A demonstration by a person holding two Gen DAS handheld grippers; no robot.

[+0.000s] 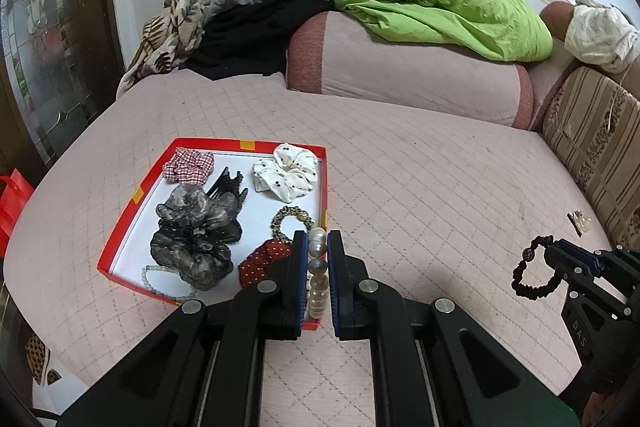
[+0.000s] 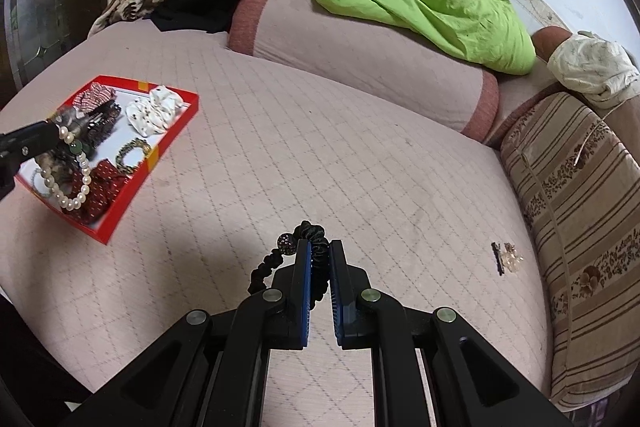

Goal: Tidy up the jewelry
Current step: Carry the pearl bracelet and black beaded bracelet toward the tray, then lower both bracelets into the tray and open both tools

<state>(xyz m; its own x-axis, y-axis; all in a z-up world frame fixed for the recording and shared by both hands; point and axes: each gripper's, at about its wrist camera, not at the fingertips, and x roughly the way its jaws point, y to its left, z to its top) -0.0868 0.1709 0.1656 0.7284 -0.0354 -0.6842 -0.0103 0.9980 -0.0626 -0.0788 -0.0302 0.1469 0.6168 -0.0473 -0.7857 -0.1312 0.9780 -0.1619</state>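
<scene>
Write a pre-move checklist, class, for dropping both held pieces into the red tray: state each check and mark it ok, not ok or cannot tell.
1. Left gripper jaws shut on the pearl bracelet: ok.
2. Right gripper jaws shut on the black hair tie: ok.
3. Pearl bracelet hanging over the red tray: ok.
4. Black hair tie over the tray: not ok, it hangs above the pink quilted cover, well to the tray's right.
5. Free spot in the tray: ok, bare white floor shows beside the white scrunchie.
6. Nothing left outside: not ok, a small clip lies near the striped cushion.
</scene>
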